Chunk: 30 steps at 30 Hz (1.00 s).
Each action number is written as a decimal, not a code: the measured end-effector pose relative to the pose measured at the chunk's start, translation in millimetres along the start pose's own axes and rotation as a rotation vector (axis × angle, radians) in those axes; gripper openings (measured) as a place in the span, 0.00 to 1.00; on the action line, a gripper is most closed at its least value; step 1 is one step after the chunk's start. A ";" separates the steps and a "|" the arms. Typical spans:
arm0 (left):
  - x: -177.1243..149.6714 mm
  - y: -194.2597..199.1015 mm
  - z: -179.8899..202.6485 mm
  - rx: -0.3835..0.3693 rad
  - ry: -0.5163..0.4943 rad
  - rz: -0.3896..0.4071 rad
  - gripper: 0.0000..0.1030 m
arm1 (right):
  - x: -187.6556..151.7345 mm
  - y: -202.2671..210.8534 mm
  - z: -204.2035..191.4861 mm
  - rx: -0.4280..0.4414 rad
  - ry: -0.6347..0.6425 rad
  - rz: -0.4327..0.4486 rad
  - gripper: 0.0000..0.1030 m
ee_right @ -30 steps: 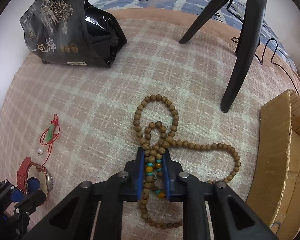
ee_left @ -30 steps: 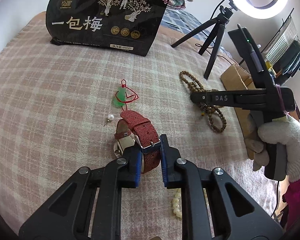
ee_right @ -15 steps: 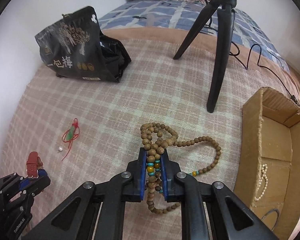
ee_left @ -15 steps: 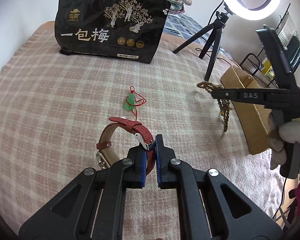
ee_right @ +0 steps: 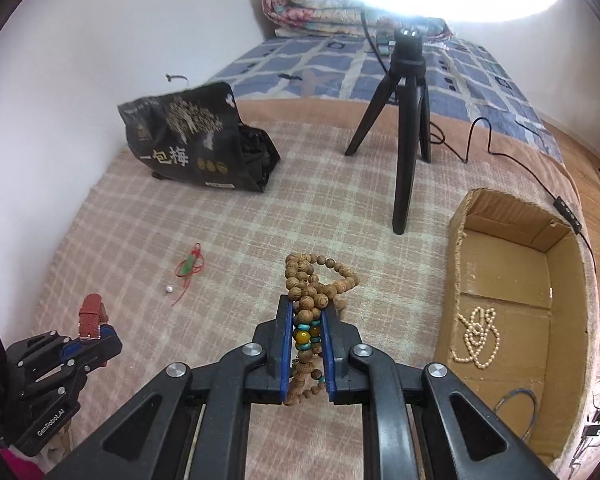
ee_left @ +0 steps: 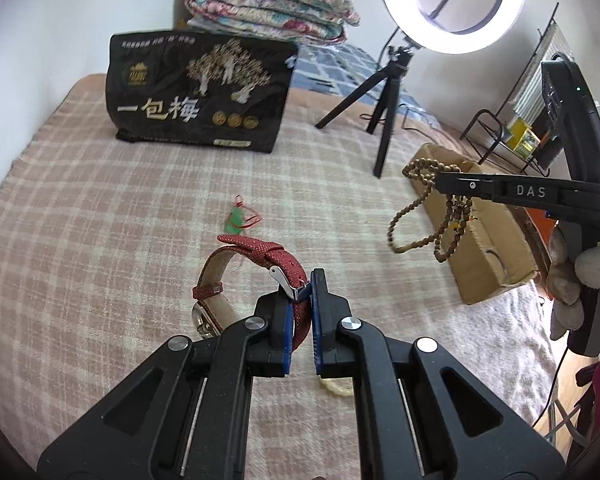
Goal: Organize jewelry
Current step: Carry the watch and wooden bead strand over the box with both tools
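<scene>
Red woven fabric makes up the strap of the wristwatch (ee_left: 256, 268), and the left gripper (ee_left: 299, 304) is clamped on that strap just beside its metal buckle, so the watch hangs clear of the pink checked blanket (ee_left: 100, 216) with its pale metal case (ee_left: 204, 320) at the low end of the loop. I judge the strap soft and easy to pinch, but the case is the heavy part and will likely swing; a hold near the buckle looks secure because the fabric is rough rather than slick. The right gripper (ee_right: 309, 320) is closed on the long string of brown wooden beads (ee_right: 312, 280), pinching a bunch of strands where the turquoise and amber beads sit, with loops dangling below and above the jaws. Those beads are hard and round, so strands could roll or slip out of a bunched grip, and the limp loops may catch on the rim of the open cardboard box (ee_right: 460, 236), where a pearl necklace (ee_right: 476, 340) already lies. A small green pendant on red cord (ee_right: 188, 266) and a single pearl (ee_right: 169, 289) rest on the blanket, light and fiddly.
</scene>
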State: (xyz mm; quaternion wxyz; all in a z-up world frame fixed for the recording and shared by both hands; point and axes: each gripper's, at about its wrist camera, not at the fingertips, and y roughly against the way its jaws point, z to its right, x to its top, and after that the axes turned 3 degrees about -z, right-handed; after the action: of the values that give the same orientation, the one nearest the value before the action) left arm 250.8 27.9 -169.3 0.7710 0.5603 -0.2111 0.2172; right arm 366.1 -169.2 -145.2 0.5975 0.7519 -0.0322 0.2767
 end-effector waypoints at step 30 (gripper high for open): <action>25.5 8.3 156.5 -0.186 -0.217 0.034 0.05 | -23.0 122.6 102.5 -0.073 -0.081 0.153 0.11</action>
State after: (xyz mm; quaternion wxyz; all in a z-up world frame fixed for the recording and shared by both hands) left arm 254.0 -116.8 -104.1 0.7885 0.5028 -0.3219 0.1477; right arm 338.8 -304.4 -61.3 0.5996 0.7357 -0.1240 0.2896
